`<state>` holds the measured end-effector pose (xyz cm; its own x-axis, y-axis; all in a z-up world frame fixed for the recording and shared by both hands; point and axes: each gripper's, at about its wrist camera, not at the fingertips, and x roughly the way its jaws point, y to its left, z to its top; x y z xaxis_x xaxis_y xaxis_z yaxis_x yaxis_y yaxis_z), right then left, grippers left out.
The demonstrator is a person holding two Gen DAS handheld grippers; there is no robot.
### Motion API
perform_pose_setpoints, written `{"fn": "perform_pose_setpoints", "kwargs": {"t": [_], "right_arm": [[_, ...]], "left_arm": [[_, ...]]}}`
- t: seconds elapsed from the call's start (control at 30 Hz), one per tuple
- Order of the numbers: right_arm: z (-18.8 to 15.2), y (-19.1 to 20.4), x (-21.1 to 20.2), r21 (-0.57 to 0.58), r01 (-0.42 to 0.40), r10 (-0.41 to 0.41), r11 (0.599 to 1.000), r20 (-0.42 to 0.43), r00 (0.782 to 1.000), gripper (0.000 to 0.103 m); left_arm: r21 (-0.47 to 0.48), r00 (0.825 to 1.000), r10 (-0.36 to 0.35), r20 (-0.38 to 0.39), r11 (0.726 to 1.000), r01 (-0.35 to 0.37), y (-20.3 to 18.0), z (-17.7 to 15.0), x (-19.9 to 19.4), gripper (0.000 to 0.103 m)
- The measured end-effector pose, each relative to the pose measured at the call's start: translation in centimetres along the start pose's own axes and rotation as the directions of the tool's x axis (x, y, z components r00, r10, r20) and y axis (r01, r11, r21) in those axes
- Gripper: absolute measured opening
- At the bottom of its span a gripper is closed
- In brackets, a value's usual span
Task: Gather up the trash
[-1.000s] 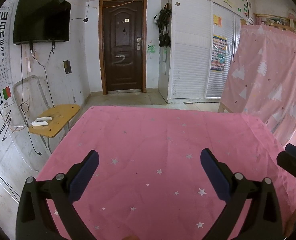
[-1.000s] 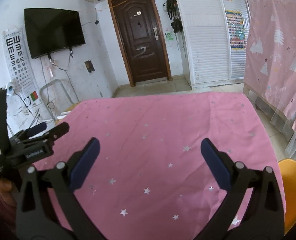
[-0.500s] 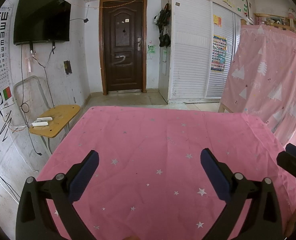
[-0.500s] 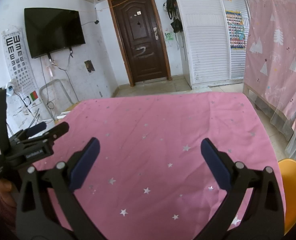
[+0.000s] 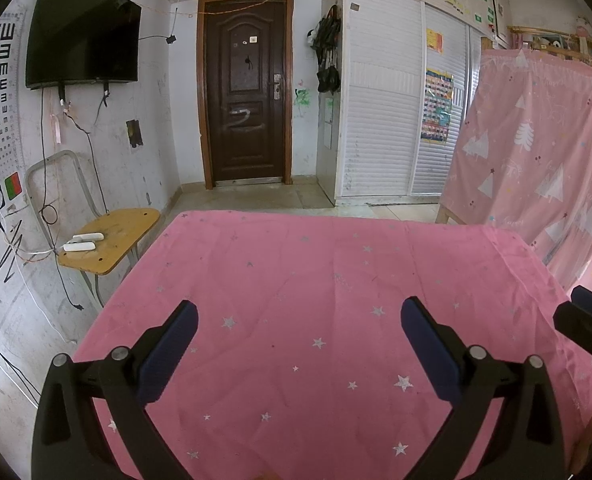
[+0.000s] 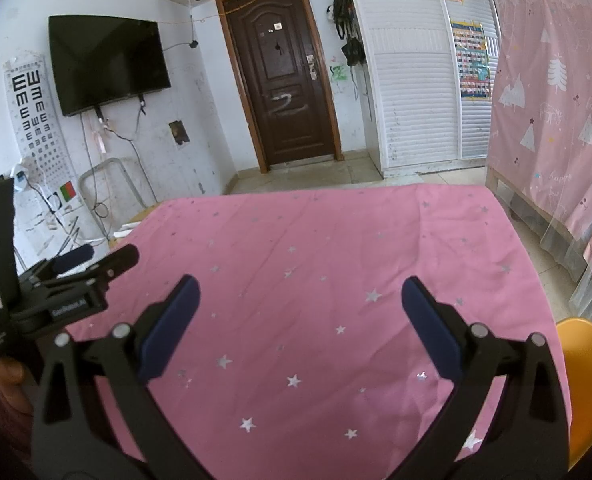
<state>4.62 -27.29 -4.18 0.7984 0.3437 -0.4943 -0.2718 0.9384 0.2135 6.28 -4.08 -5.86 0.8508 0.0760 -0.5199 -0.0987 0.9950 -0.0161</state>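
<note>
Matt pink star-printed cloth (image 5: 316,280)

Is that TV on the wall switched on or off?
It looks off: the TV screen is plain black in both views, with no picture, though standby cannot be ruled out.

A chalked "2" marks the door (image 6: 286,80); rows of "E" fill the eye chart (image 6: 32,116).
</note>
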Motion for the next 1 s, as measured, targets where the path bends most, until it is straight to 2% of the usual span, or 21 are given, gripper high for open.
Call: {"fn": "perform_pose_setpoints", "kwargs": {"t": [0.73, 1.0], "right_arm": [[-0.04, -0.28, 0.07, 0.0, -0.001, 0.001, 1.0, 0.0, 1.0, 0.097], [-0.04, -0.33, 0.06, 0.0, 0.0, 0.0, 1.0, -0.001, 1.0, 0.097]], "left_arm": [[0.006, 1.0, 0.009, 0.01, 1.0, -0.009, 0.24, -0.28, 0.08, 0.094], [0.008, 1.0, -0.01, 0.0, 1.0, 0.01, 0.7, -0.19, 0.34, 0.094]]}}
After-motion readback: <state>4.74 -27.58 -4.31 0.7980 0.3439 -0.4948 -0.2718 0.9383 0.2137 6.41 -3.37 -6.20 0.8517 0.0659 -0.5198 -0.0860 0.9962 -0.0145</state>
